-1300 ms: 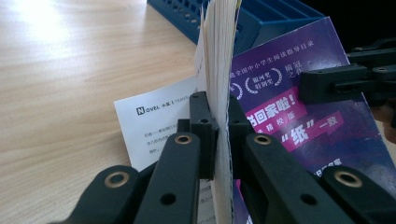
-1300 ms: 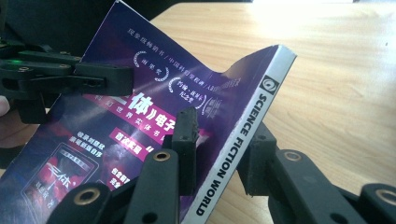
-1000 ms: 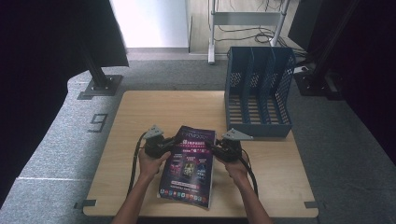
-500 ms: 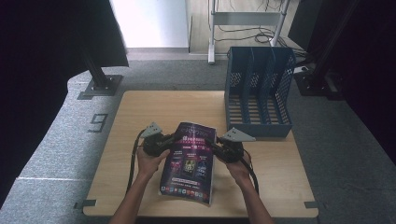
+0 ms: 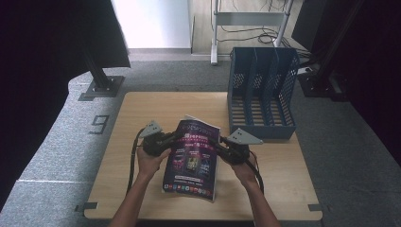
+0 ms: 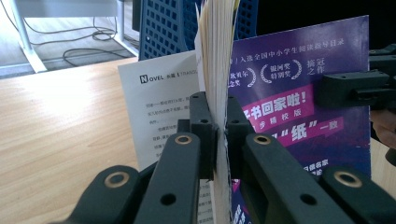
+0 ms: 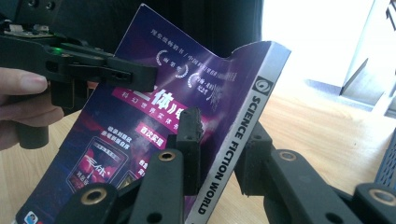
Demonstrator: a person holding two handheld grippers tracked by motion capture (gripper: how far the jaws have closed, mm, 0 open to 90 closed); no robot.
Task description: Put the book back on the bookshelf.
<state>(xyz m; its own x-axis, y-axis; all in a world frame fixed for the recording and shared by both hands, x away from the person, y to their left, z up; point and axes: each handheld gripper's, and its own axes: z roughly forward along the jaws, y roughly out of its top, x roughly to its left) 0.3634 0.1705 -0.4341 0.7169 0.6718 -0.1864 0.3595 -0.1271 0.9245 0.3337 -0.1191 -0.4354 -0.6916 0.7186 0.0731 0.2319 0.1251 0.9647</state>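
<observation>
Both the left gripper and the right gripper pinch the purple magazine (one on each side) above the table.

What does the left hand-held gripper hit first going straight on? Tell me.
The magazine it clamps comes first. Past that, the line seems to run to the blue file rack, with the right hand-held gripper off to one side; depth is unclear.

Pale wooden rectangular table on grey speckled carpet floor, marked with a dark numeral nine. Black curtain at left over a black metal stand foot. Bright white wall panel behind; grey metal frame with loose cables.
</observation>
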